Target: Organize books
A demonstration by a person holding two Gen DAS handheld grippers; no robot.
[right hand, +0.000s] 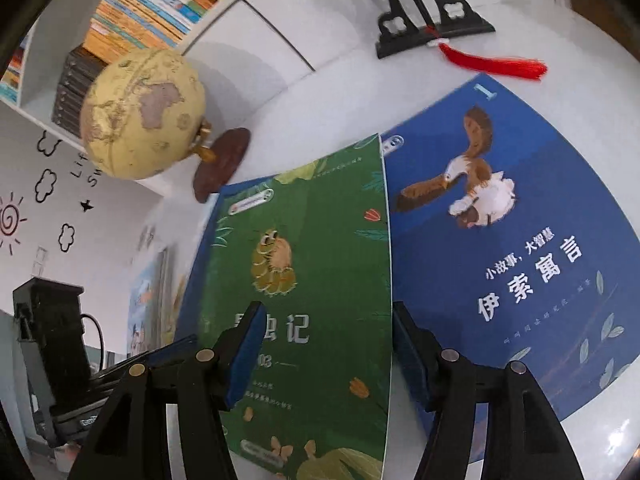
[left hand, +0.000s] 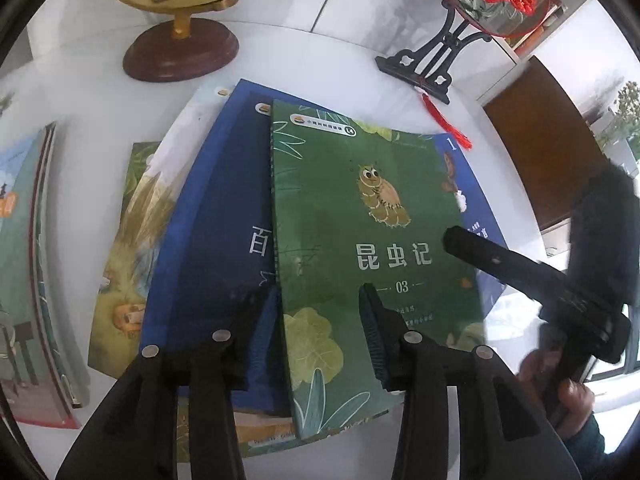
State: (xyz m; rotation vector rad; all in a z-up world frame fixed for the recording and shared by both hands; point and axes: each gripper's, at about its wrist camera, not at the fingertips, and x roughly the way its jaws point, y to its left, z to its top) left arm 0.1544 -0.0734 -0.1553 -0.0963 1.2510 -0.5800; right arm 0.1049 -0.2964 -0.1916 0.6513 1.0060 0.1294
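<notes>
I've got the green book [left hand: 360,240] lying on top of the fanned pile mid-table, covering the navy book [left hand: 212,248] to its left and the blue eagle book [right hand: 500,240] to its right. Left gripper [left hand: 320,312] straddles its near-left edge, jaws apart, nothing pinched. Right gripper [right hand: 324,344] spans its right edge, also slack (probably squaring it up). Globe [left hand: 180,20] sits far left.
</notes>
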